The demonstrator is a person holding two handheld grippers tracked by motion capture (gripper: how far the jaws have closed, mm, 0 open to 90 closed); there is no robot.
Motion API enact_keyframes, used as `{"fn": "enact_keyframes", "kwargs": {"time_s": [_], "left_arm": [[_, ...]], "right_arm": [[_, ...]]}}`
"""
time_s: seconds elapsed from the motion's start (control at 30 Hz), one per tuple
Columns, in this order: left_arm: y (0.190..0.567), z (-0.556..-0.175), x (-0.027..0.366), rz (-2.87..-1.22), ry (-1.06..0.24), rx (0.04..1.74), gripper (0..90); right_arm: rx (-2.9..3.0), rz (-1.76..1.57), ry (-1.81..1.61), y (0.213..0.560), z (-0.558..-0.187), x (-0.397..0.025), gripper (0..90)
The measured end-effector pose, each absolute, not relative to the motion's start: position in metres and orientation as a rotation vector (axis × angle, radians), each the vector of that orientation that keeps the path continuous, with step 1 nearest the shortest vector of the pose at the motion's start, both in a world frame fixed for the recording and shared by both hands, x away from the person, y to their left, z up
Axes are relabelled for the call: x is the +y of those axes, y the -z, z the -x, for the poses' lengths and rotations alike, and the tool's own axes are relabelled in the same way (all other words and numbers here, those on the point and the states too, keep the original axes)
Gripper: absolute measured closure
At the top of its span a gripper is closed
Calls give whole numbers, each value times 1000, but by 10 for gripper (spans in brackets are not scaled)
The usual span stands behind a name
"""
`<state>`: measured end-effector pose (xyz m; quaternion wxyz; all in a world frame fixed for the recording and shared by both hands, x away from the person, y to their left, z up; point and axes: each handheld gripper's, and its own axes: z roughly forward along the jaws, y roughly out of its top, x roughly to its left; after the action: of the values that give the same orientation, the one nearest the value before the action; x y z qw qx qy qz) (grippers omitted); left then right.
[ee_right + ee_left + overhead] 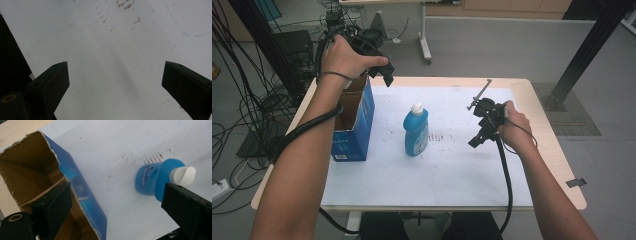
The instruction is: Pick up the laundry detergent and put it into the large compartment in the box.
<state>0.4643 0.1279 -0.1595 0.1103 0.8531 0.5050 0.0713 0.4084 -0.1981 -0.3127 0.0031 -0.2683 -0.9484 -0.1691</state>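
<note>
The left gripper [379, 67] hangs over the open top of the blue box [357, 125], jaws wide apart and holding nothing. Just beside the box, the blue bottle [416, 132] stands upright with its white cap [417, 107] on; its label print is too blurred to read. The right gripper [479, 135], jaws spread too, hovers over the counter's [452, 170] stained white sheet, well apart from the bottle.

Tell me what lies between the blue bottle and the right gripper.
Nothing: in the high view, only bare white table cover, lightly stained, separates the blue bottle from the right gripper, whose jaws stand open.
</note>
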Motion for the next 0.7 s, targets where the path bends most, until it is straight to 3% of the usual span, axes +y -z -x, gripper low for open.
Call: {"fn": "enact_keyframes", "kwargs": {"time_s": [0.7], "left_arm": [[160, -456, 126, -2471, -193, 1445, 100]], "right_arm": [[-2958, 849, 525, 320, -409, -205, 67]]}}
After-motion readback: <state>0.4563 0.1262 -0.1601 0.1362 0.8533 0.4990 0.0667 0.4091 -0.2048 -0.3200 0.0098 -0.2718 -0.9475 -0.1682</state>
